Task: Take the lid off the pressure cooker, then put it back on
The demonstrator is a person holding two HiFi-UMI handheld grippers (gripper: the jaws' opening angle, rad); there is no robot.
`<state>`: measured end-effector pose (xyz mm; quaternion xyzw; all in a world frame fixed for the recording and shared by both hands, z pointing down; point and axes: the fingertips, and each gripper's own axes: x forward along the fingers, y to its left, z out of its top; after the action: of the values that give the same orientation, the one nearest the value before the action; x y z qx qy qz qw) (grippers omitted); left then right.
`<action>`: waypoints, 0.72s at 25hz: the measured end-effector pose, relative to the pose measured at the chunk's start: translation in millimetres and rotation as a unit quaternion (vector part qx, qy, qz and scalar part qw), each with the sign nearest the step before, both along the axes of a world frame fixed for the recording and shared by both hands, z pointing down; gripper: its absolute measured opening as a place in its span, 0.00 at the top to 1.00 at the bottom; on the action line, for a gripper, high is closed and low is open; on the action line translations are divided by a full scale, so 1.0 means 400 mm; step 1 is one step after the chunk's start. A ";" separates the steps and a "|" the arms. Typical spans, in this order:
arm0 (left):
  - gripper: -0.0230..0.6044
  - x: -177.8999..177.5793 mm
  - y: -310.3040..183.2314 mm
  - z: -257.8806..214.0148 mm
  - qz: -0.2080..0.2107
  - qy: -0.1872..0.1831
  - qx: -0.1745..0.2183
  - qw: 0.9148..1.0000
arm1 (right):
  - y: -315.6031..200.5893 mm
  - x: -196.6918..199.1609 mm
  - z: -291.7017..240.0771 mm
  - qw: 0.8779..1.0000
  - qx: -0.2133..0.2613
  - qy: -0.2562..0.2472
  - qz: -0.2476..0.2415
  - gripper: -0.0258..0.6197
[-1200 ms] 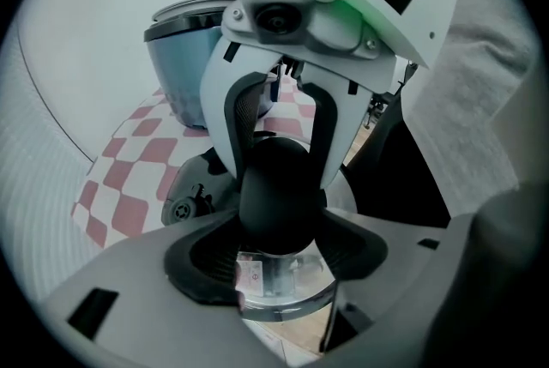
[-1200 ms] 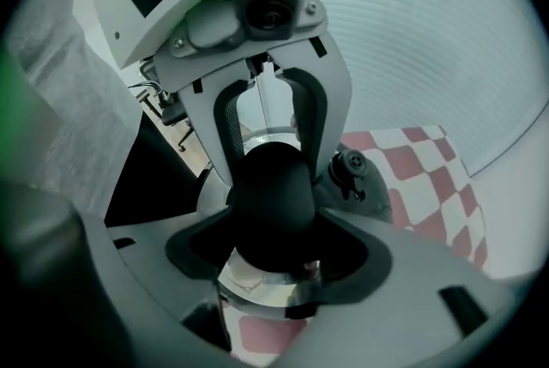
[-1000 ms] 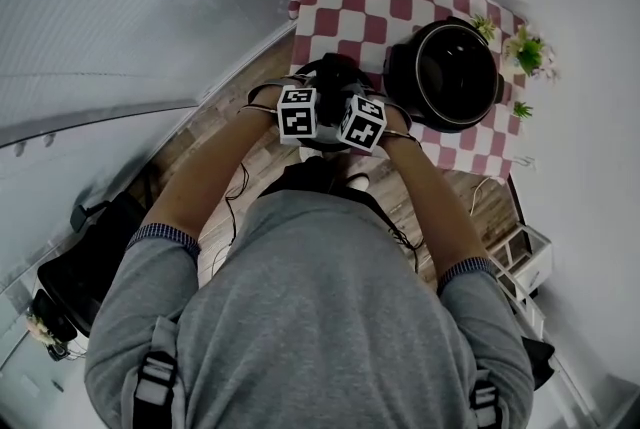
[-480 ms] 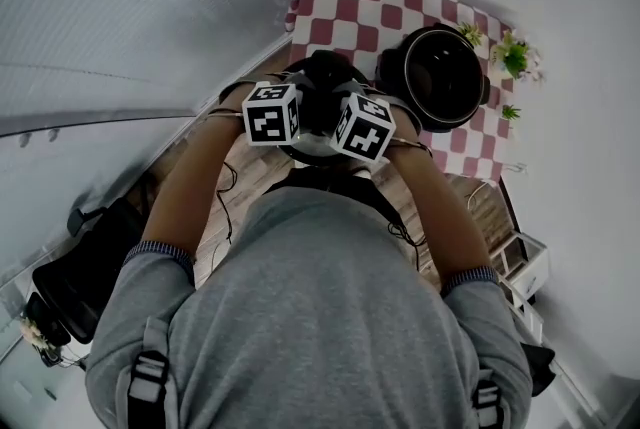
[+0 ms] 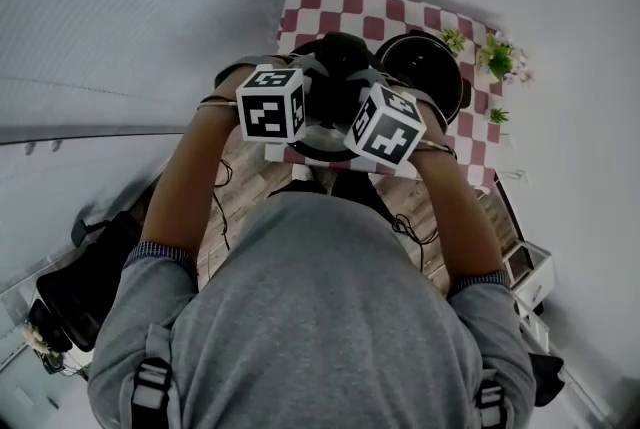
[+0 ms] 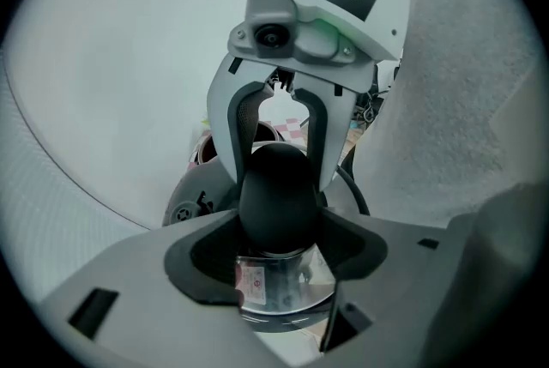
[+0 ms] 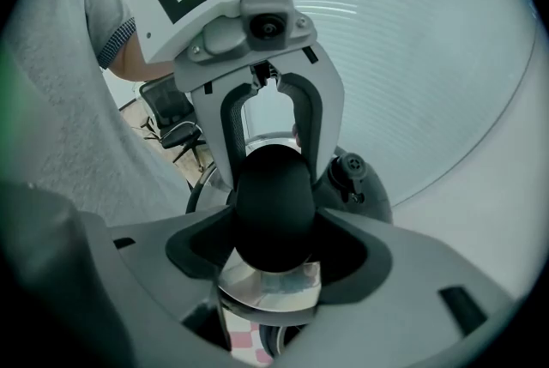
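Note:
I hold the steel pressure cooker lid in the air by its black knob, high above the table. My left gripper and right gripper clamp that knob from opposite sides. Dark pads cradle the knob in the left gripper view, with the left gripper shut on it. The right gripper view shows the knob the same way, with the right gripper shut on it. The open black cooker pot stands on the red-and-white checked table, partly hidden behind my right gripper.
Small green plants stand along the table's right edge next to the pot. A black chair is on the floor at the lower left, a white rack at the lower right. Pale walls enclose the table.
Both grippers have risen together with the lid, so the marker cubes look larger and nearer. The lid now overlaps the pot's left side in the head view.

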<state>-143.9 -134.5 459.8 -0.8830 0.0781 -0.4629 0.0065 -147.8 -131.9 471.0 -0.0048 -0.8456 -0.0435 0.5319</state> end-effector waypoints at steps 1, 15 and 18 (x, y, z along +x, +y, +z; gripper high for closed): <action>0.49 0.022 -0.016 -0.007 0.005 -0.002 0.004 1.000 | -0.016 0.022 -0.006 1.000 0.003 0.000 0.006 0.51; 0.49 0.352 -0.210 0.031 0.114 -0.028 0.004 0.993 | -0.228 0.355 0.057 0.993 0.011 -0.002 0.121 0.51; 0.49 0.393 -0.232 0.051 0.132 -0.029 -0.005 0.991 | -0.249 0.395 0.077 0.990 0.001 -0.003 0.141 0.51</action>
<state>13.2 -227.3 480.3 -0.8716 -0.0417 -0.4841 0.0653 10.1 -231.6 501.7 0.1154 -0.8394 0.0315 0.5302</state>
